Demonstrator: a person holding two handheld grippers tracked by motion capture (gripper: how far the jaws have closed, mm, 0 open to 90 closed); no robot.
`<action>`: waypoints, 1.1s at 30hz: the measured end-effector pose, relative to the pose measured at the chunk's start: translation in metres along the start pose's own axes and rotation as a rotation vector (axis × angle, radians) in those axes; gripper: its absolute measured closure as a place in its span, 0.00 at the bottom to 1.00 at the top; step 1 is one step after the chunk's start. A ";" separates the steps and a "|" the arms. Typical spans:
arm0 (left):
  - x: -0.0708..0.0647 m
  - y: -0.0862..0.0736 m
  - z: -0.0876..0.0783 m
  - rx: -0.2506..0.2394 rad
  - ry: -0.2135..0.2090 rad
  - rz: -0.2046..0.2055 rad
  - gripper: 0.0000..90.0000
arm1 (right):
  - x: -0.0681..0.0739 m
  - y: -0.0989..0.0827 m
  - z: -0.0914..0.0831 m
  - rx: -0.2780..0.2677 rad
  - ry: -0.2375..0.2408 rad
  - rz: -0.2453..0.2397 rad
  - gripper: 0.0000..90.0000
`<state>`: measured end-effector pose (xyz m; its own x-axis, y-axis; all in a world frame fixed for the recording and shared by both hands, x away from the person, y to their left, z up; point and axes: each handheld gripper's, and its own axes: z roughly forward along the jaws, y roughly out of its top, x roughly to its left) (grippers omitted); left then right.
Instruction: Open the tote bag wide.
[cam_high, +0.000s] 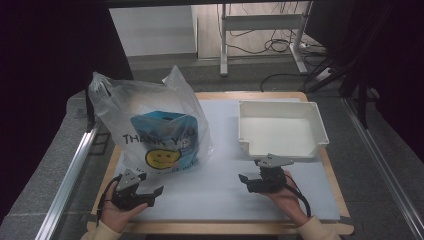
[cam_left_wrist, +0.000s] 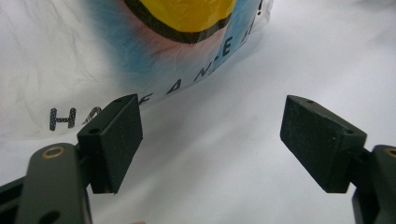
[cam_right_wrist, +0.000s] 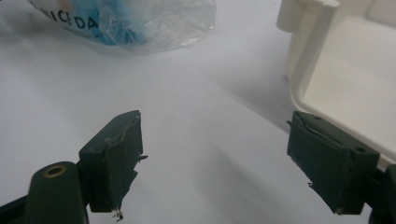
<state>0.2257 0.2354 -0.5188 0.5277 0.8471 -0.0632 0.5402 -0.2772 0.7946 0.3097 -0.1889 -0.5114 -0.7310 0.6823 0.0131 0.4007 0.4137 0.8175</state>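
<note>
Left fingers (cam_high: 150, 192): spread wide, empty, aimed at bag (cam_high: 155, 125) standing upper left of frame.
Right fingers (cam_high: 250, 181): spread wide, empty, just below tray (cam_high: 320, 131) at right.
Risk: thin plastic likely to slip or crumple, toppling bag, if pinched low.
Hands: palms cupped under grippers, low over counter (cam_high: 220, 190), bottom of frame.

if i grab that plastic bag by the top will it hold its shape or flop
The plastic bag looks thin and crinkled, so it will probably sag and bunch where pinched. The blue packet inside fills it out and seems to keep it upright, so the weight likely hangs low. The film looks glossy and may slip between the pads.
</note>
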 end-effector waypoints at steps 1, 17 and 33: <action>0.000 0.000 0.000 0.000 0.002 -0.001 0.23 | 0.001 0.000 0.000 0.002 0.003 -0.002 0.20; -0.005 -0.001 -0.001 -0.037 -0.019 0.037 0.24 | 0.005 -0.004 -0.001 -0.016 0.013 0.010 0.21; -0.008 0.004 -0.007 -0.042 -0.021 0.048 0.29 | 0.008 -0.005 -0.001 -0.003 -0.001 -0.016 0.23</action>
<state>0.2190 0.2311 -0.5110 0.5666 0.8232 -0.0366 0.4861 -0.2980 0.8215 0.3016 -0.1863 -0.5146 -0.7366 0.6764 -0.0008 0.3871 0.4225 0.8196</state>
